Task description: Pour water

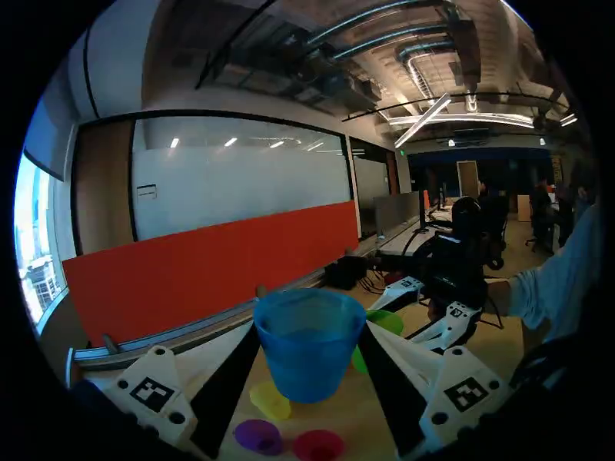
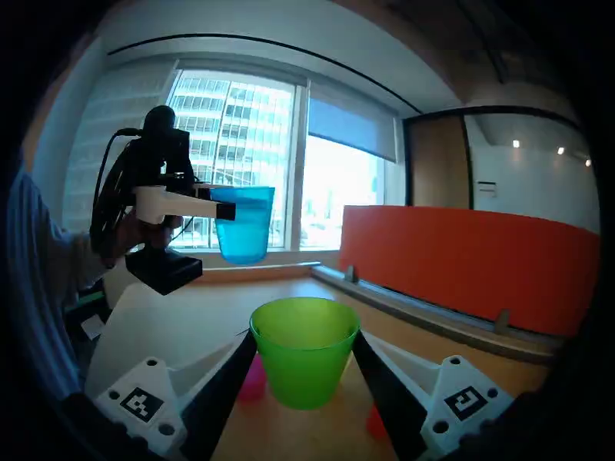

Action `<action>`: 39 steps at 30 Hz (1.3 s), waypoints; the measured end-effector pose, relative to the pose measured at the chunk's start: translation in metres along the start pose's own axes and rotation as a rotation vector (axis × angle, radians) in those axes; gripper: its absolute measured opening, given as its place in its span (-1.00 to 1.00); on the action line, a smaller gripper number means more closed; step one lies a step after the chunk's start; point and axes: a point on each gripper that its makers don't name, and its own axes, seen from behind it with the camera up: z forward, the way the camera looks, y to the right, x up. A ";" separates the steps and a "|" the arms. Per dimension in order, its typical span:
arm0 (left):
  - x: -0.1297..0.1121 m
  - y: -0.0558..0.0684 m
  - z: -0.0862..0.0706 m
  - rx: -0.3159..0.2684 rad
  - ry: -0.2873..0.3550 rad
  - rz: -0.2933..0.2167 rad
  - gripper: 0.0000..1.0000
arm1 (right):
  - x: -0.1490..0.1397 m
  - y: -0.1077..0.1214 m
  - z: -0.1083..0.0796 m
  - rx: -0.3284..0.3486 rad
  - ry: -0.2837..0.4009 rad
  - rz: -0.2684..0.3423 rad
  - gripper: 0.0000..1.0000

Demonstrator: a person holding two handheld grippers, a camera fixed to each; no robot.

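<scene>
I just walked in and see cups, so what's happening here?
A person is working two grippers. The left gripper clamps a blue cup, upright and raised, apparently with water inside. The right gripper clamps a green cup that looks empty, over the wooden table. Nothing is pouring yet.

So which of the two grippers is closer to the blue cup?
Left. The left gripper is shut on the blue cup; the right gripper, shut on the green cup, is held apart from it.
</scene>
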 end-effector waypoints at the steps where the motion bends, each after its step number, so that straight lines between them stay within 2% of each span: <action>1: 0.001 0.000 0.000 0.001 0.001 0.005 0.72 | 0.001 -0.001 0.000 0.000 0.003 0.000 0.82; 7: 0.010 -0.001 0.000 0.010 0.010 0.046 0.72 | 0.004 -0.004 -0.003 0.005 0.012 0.008 0.82; 13: 0.022 -0.002 0.000 0.034 0.028 0.112 0.72 | 0.003 -0.009 -0.005 0.018 0.010 0.012 0.82; 26: 0.044 0.002 0.002 0.087 0.060 0.317 0.72 | 0.003 -0.026 -0.006 0.053 0.002 0.009 0.81; 33: 0.052 -0.002 0.003 0.121 0.066 0.401 0.72 | 0.006 -0.033 -0.005 0.066 0.004 0.009 0.81; 39: 0.059 -0.007 0.003 0.153 0.063 0.496 0.72 | 0.008 -0.039 -0.004 0.077 0.008 0.012 0.81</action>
